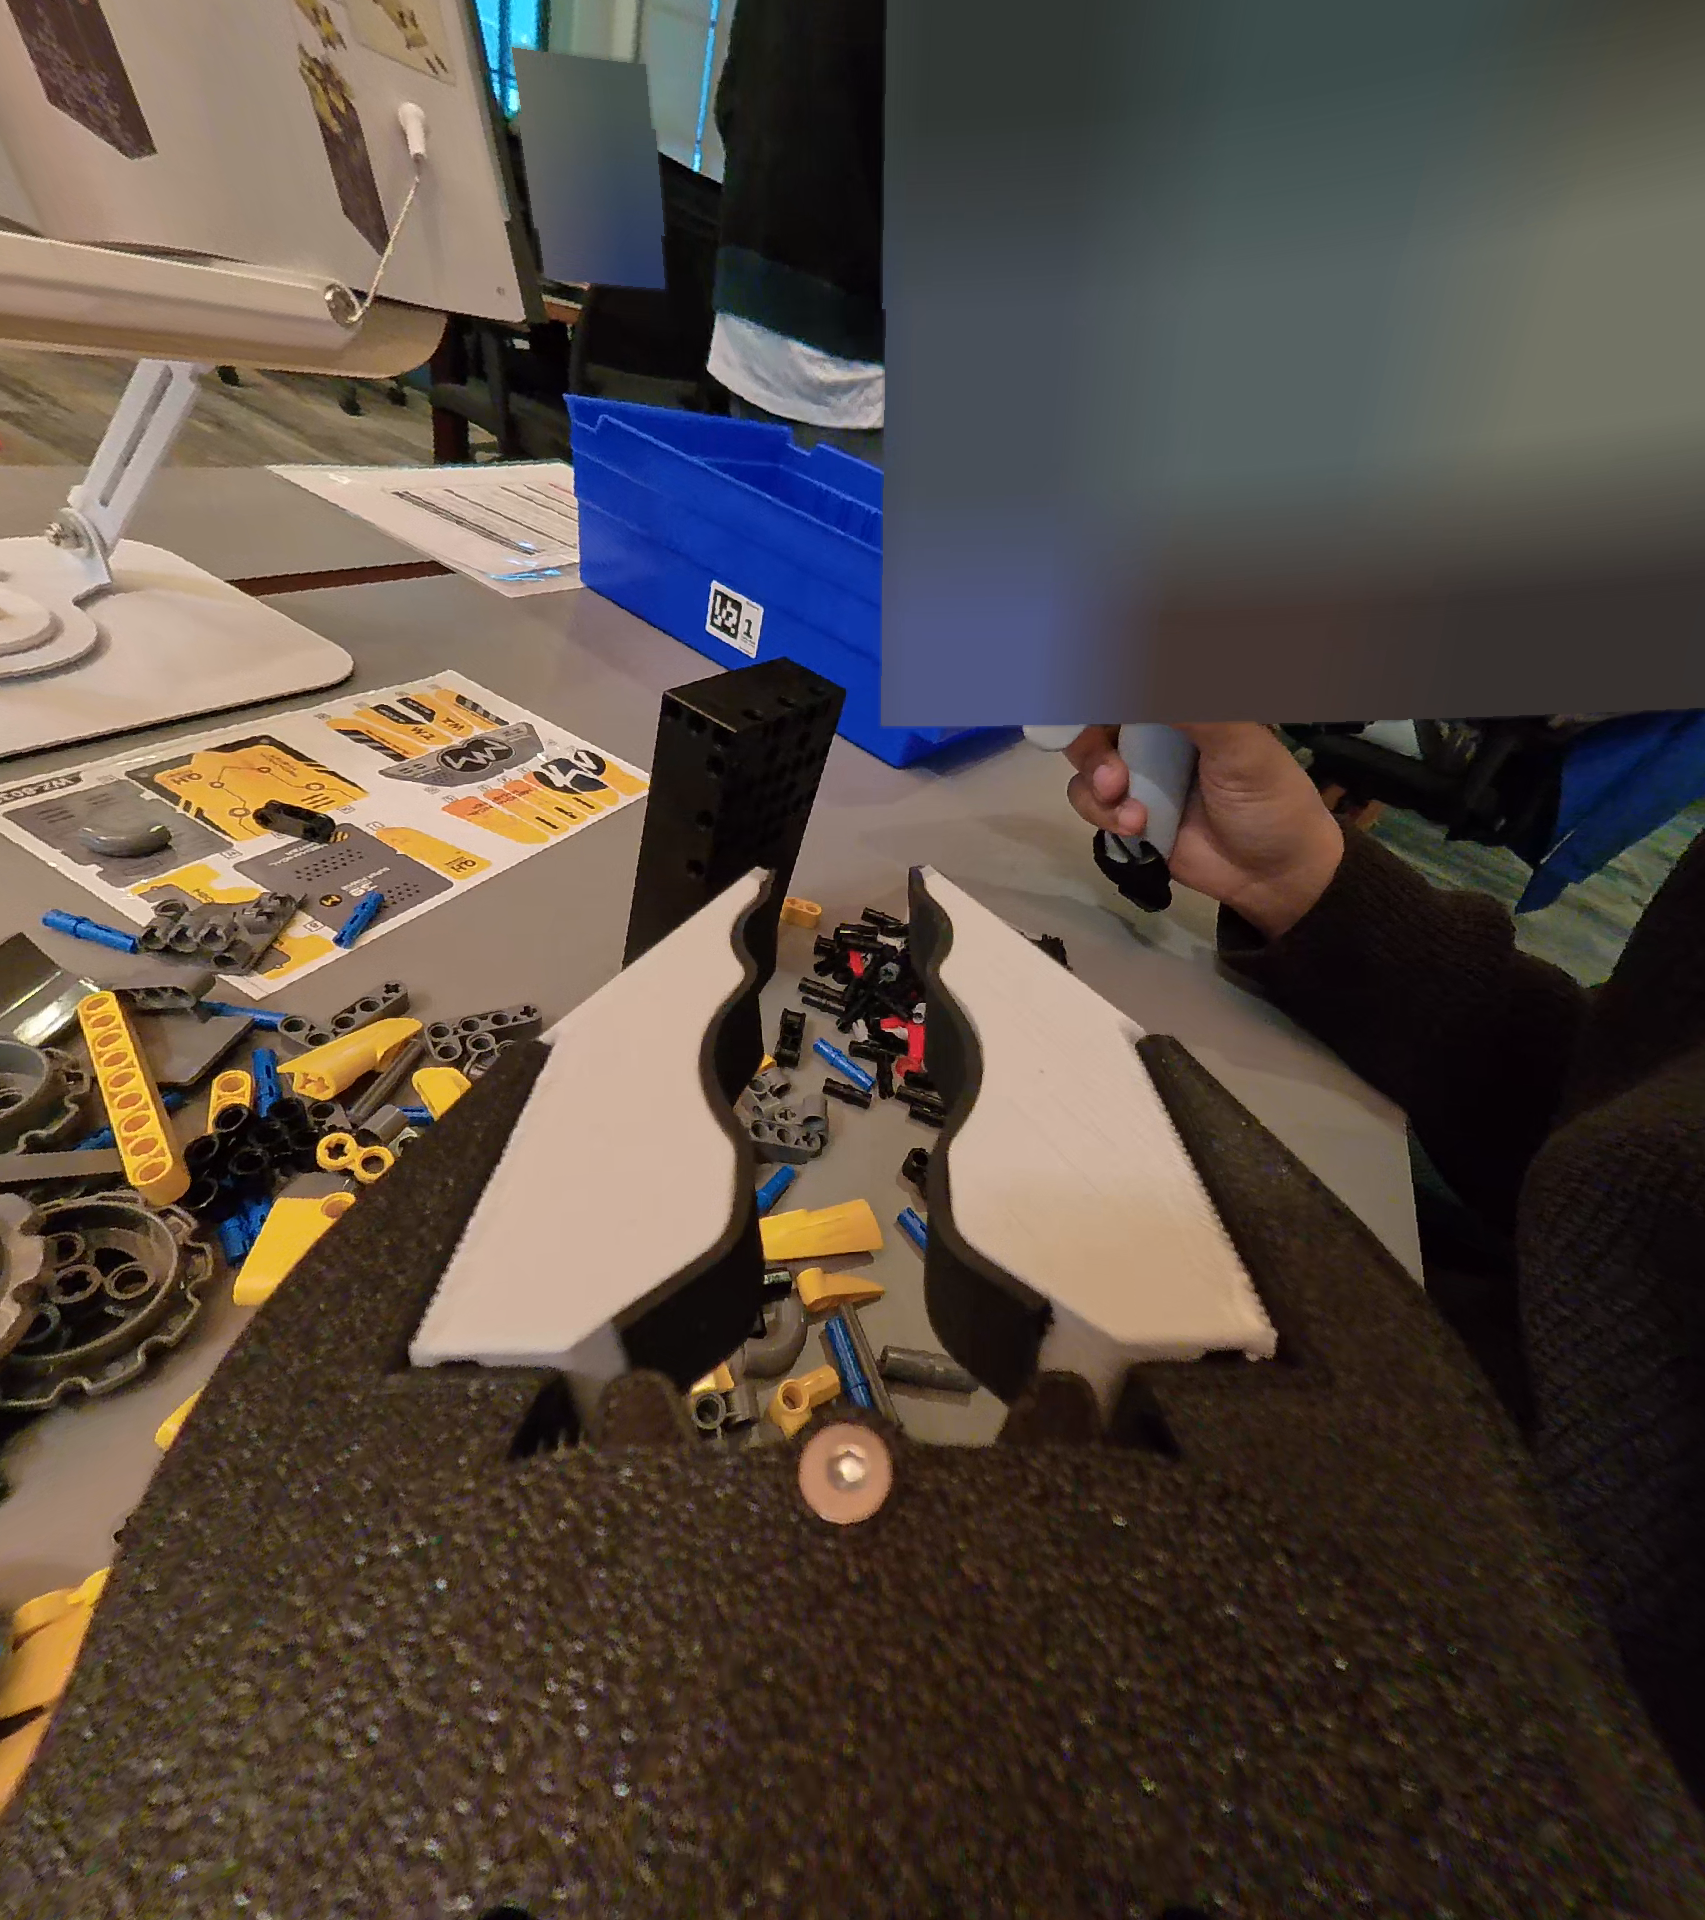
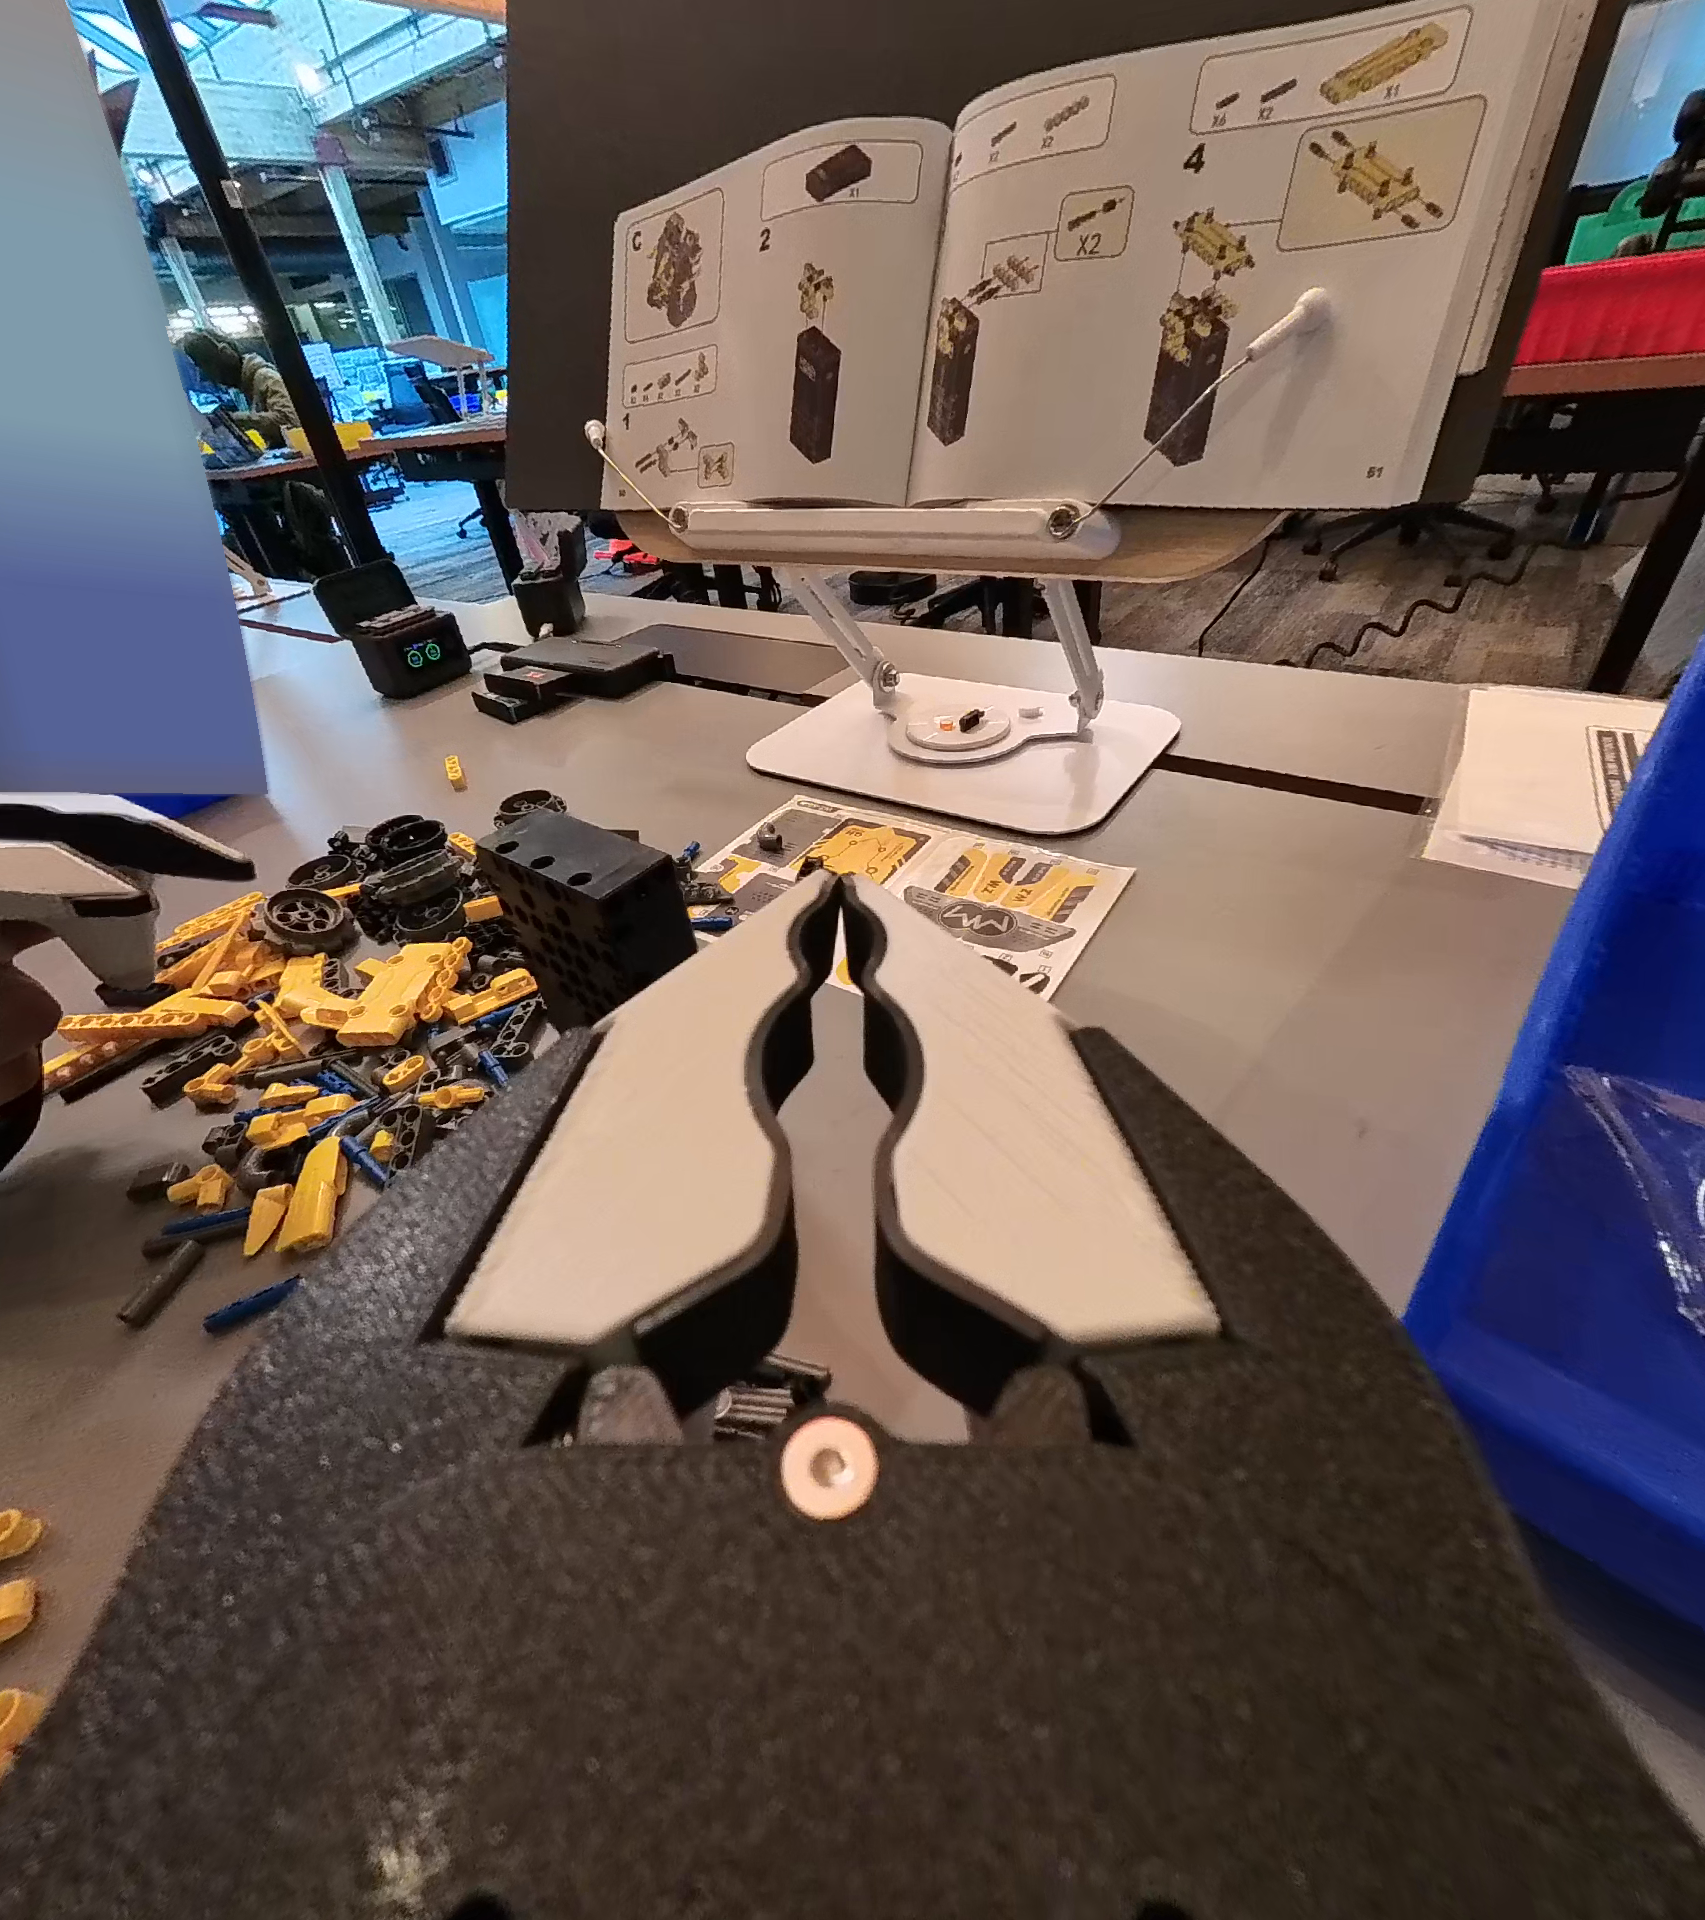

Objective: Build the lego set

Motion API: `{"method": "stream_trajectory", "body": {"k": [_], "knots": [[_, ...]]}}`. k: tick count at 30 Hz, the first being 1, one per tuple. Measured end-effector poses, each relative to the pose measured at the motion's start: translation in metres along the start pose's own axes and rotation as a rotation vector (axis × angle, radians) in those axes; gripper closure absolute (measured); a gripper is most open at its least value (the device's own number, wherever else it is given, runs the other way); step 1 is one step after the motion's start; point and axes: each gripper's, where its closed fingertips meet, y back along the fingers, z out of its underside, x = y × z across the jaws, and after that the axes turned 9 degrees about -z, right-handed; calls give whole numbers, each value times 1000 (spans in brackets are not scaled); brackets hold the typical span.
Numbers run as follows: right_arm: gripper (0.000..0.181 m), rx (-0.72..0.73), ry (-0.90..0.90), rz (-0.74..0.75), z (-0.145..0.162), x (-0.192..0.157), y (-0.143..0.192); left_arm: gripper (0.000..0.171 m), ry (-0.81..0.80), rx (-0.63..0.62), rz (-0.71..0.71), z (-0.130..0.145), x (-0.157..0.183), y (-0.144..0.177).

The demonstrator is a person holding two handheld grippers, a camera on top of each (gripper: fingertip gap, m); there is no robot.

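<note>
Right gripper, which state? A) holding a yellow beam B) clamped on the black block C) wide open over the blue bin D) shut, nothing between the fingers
D: in the right wrist view the right gripper has its fingertips closed together with nothing between them, above the sticker sheet.

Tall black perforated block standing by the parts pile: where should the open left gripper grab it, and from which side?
Likely the upper half of the tall black perforated plastic block, from above. It stands upright with flat parallel side faces, and small parts crowd its base. The left gripper is already open beside it.
</note>
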Motion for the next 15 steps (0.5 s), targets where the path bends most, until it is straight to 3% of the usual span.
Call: {"method": "stream_trajectory", "body": {"k": [10, 15], "knots": [[181, -8, 3, 2, 2, 0, -1, 150, 3, -23, 39, 4, 6, -1], [181, -10, 9, 4, 2, 0, -1, 171, -36, -17, 28, 3, 8, -1]]}}
